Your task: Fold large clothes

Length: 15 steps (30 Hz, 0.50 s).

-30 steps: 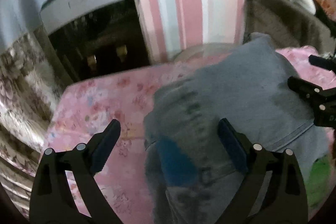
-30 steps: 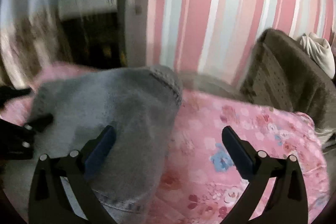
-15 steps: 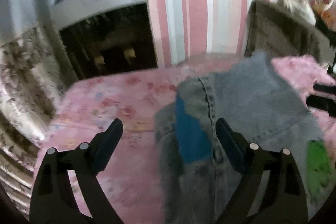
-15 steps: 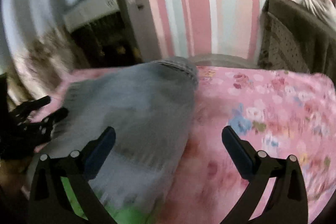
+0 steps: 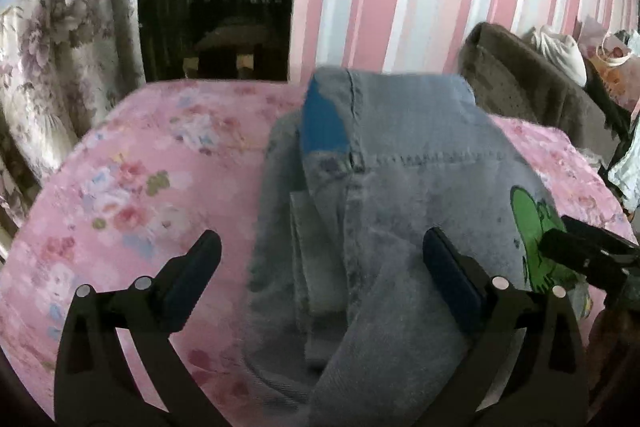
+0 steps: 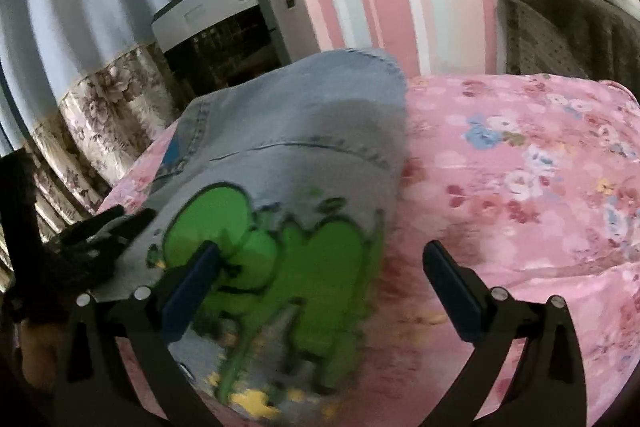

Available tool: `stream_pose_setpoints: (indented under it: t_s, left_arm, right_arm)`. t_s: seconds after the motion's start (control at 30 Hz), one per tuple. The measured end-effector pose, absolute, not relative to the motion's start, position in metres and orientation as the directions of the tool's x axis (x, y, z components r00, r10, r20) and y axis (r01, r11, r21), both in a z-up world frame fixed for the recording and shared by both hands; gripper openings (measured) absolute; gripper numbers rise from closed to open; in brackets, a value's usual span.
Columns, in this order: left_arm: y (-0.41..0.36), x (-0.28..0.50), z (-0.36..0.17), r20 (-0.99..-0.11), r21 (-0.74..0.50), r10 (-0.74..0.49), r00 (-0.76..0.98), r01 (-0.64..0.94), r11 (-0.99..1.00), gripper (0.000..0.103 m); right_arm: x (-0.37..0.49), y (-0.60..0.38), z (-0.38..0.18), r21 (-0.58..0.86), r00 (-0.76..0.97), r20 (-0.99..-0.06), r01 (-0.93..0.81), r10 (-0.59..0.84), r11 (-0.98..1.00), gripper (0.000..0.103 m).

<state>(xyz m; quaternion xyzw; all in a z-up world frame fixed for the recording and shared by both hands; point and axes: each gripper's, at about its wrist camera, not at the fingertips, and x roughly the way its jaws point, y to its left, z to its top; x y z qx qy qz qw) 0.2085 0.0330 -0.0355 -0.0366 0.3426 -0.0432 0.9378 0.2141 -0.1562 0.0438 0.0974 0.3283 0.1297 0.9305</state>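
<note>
Faded grey-blue denim garment with a green cartoon patch [image 5: 400,211] lies folded on the pink floral bedspread [image 5: 132,187], its long axis running away toward the striped wall. Both the left gripper [image 5: 320,287] and right gripper [image 6: 320,287] hover spread and empty, the garment's near end between them, about equally near.

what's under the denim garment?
The denim garment lies on the pink floral sheet, which shows around it. Whatever is directly beneath the cloth is covered, so not visible.
</note>
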Motion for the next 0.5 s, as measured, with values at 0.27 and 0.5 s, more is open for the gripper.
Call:
stream_pose_setpoints:
  t_s: [0.27, 0.5]
  left_arm:
    - [0.033, 0.214, -0.042, -0.663, -0.118, -0.103, 0.741, 0.032, 0.992, 0.1]
    - [0.02, 0.219, -0.041, -0.659, -0.12, -0.123, 0.742, 0.058, 0.991, 0.094]
  right_arm:
    - [0.226, -0.14, 0.035, 0.3, 0.72, -0.6, -0.203, 0.35, 0.932, 0.088]
    - [0.221, -0.152, 0.048, 0.257, 0.733, -0.582, -0.246, 0.353, 0.934, 0.044]
